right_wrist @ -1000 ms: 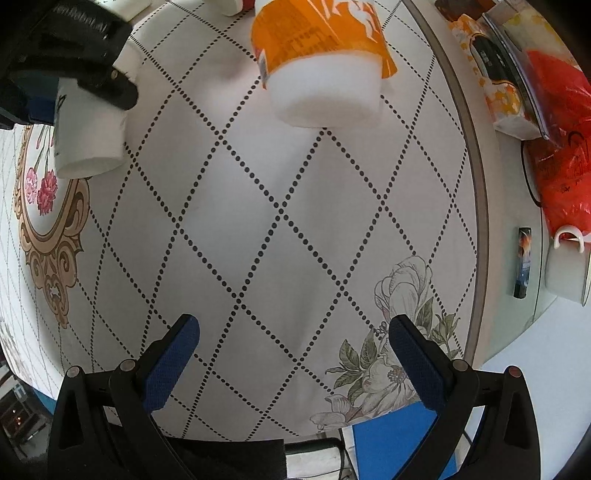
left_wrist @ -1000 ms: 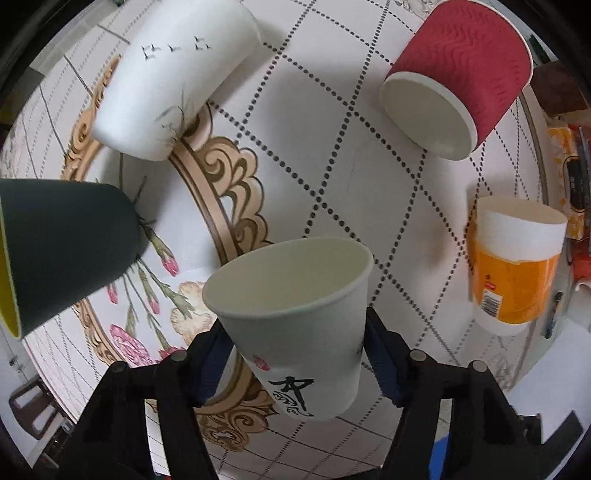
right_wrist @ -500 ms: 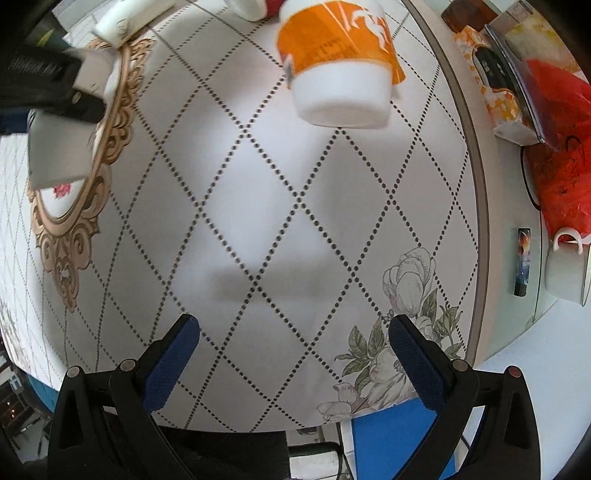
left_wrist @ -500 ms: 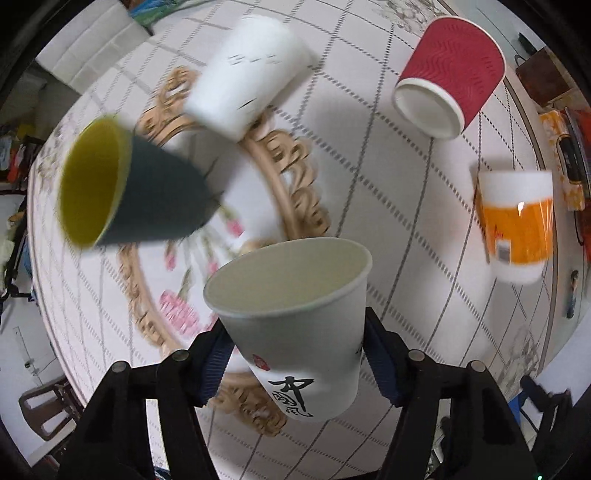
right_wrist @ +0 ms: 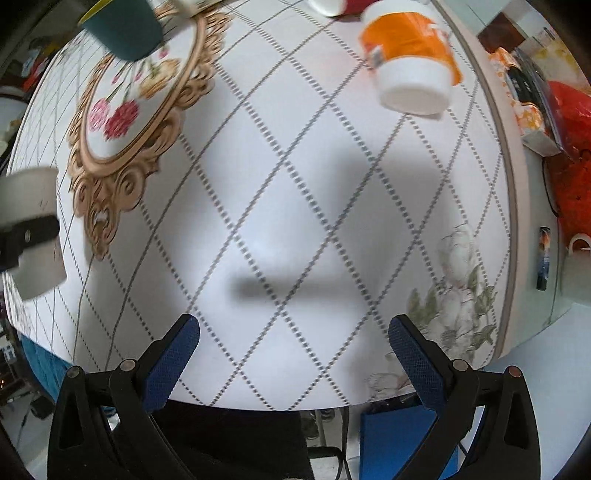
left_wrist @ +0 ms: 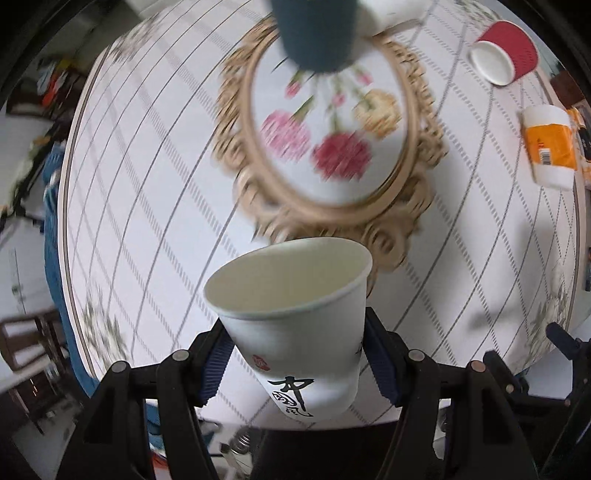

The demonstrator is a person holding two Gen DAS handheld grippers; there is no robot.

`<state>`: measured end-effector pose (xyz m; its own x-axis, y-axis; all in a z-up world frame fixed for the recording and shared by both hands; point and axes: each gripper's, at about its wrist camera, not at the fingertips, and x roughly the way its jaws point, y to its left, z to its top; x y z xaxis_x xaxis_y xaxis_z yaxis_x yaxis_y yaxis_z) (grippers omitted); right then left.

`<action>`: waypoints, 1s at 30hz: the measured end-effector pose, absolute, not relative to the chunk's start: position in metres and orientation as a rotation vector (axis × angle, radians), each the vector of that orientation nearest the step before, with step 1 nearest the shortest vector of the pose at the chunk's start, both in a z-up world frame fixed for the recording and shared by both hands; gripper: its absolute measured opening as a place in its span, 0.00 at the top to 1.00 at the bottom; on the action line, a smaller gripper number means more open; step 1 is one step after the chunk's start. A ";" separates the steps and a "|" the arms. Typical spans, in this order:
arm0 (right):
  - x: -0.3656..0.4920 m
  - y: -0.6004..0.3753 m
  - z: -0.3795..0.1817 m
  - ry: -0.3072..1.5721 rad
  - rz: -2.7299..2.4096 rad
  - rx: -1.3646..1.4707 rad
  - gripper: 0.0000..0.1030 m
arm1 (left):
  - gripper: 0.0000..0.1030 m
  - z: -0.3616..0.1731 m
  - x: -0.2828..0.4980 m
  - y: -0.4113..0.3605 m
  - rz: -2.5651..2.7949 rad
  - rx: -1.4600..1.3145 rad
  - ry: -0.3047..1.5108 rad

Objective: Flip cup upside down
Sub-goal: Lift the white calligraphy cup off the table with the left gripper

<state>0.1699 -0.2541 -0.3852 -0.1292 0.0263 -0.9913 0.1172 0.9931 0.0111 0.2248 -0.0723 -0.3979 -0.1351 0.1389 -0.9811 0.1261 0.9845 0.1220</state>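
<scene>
My left gripper [left_wrist: 295, 354] is shut on a white paper cup [left_wrist: 295, 325] with black calligraphy, mouth facing away from the camera, held high above the table. The same cup shows at the left edge of the right wrist view [right_wrist: 31, 232], clamped by the left gripper. My right gripper [right_wrist: 293, 347] is open and empty, above the table's near edge.
On the round table [left_wrist: 147, 155] stand a dark teal cup [left_wrist: 314, 33], a red ribbed cup [left_wrist: 504, 51], an orange-and-white cup [left_wrist: 550, 147] and a white cup [left_wrist: 391, 9] at the top. Red bags [right_wrist: 569, 122] and a mug [right_wrist: 580, 258] lie beyond the table's right edge.
The left gripper has lifted the white cup higher and pulled back, so the table looks smaller and farther. The right gripper has also risen and pulled back.
</scene>
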 end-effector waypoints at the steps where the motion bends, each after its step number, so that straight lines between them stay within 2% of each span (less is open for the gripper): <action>1: 0.169 -0.249 -0.386 1.702 -0.072 0.109 0.00 | 0.38 -0.399 0.220 -0.067 0.025 0.184 1.714; 14: 0.138 -0.195 -0.419 1.755 -0.044 0.123 0.00 | 0.38 -0.426 0.190 0.004 0.062 0.097 1.776; 22: 0.137 -0.185 -0.450 1.774 -0.090 0.114 0.00 | 0.38 -0.433 0.204 -0.013 0.016 0.147 1.794; 27: 0.142 -0.180 -0.458 1.778 -0.115 0.112 0.00 | 0.37 -0.441 0.195 -0.008 -0.018 0.161 1.784; 30: 0.143 -0.175 -0.460 1.780 -0.126 0.115 0.00 | 0.36 -0.435 0.162 -0.022 -0.029 0.173 1.771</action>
